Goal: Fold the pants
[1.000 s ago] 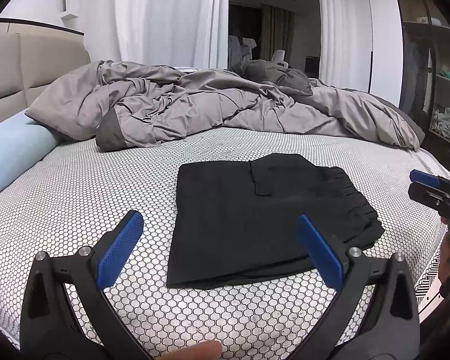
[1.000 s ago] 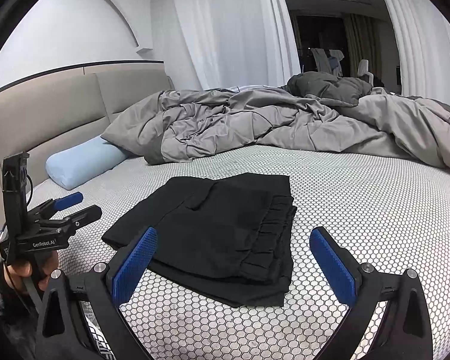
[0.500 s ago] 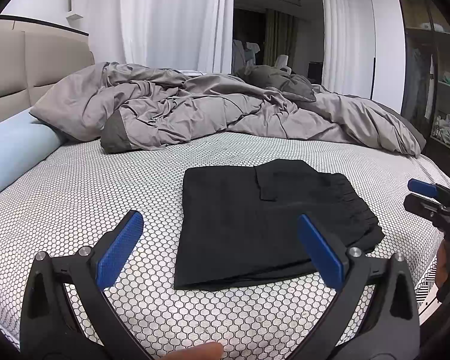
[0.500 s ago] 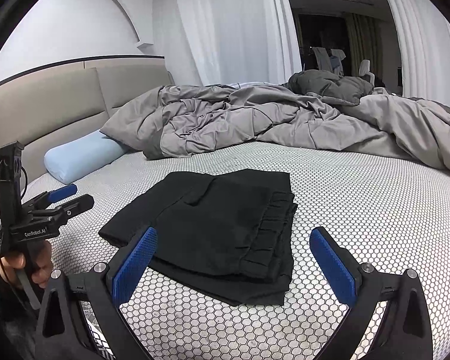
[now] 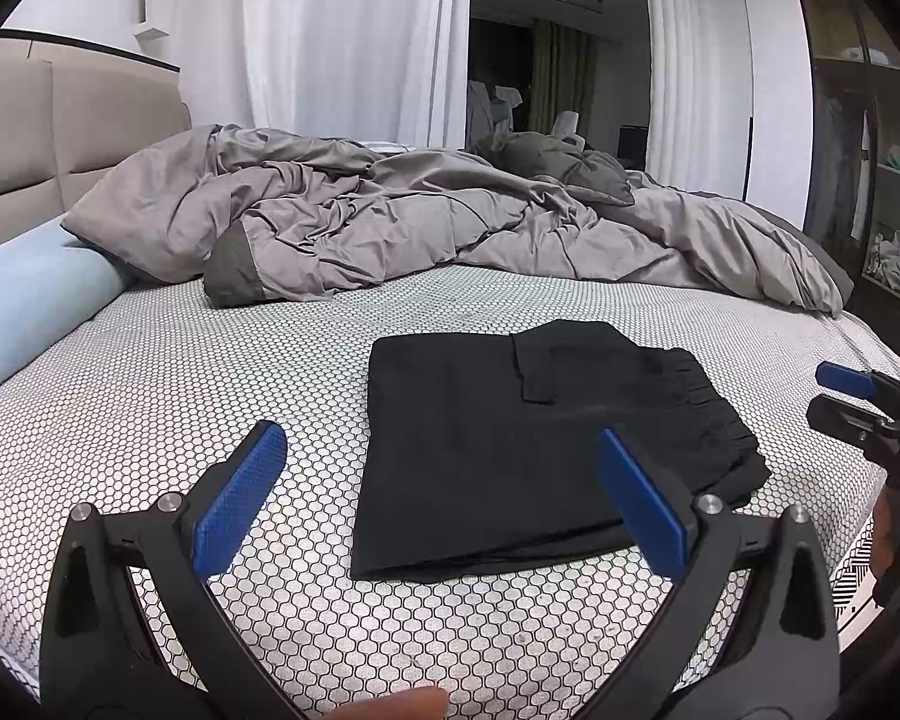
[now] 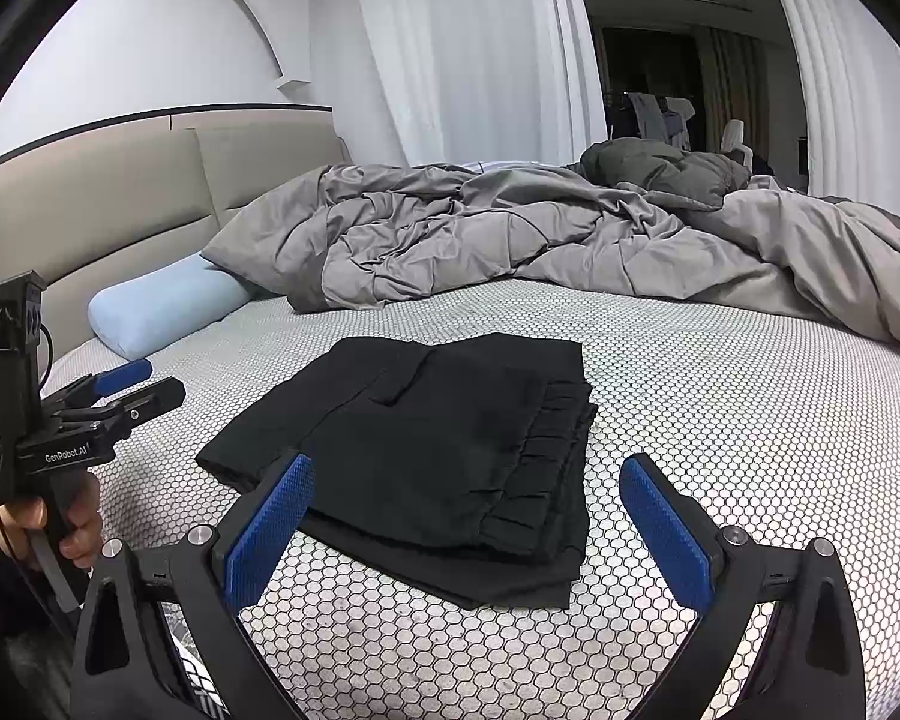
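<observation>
Pants [image 5: 528,450] lie folded, compact, on bed sheet [image 5: 210,372]. Our left gripper [image 5: 444,498] and right gripper [image 6: 468,516] both spread, empty, above it. We judge folding done; next, maybe tidy edges.

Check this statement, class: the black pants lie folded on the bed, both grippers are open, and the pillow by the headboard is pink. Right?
Not quite. The pillow is light blue, as the right wrist view shows. The black pants do lie folded, and the left gripper and right gripper are open.
</observation>
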The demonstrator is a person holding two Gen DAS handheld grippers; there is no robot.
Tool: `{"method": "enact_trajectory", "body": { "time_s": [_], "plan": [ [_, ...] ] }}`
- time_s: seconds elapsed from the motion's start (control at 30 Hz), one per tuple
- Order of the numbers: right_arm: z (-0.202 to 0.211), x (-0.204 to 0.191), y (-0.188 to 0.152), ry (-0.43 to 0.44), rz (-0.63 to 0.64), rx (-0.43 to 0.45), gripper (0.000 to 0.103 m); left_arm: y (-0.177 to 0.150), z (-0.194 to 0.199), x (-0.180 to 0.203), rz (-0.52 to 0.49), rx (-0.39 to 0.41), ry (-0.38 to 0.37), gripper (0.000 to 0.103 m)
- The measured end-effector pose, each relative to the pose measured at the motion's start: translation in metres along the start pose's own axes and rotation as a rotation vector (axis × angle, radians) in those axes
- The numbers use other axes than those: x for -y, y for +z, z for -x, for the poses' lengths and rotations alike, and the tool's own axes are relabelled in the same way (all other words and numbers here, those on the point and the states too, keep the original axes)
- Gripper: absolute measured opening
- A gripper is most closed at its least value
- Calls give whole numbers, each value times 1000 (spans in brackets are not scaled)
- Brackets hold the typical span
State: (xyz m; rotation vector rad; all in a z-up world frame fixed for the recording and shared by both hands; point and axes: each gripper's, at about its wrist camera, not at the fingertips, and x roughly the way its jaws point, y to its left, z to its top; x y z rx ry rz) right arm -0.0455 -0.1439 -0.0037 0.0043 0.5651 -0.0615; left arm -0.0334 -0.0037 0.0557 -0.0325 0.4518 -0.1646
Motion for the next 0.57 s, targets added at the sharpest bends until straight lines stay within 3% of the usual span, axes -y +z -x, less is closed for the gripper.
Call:
{"method": "enact_trajectory", "body": {
  "time_s": [0.57],
  "plan": [
    [-2, -1, -1, 1, 12, -13, 103, -1, 3, -1, -5, 6, 6, 102]
  ]
}}
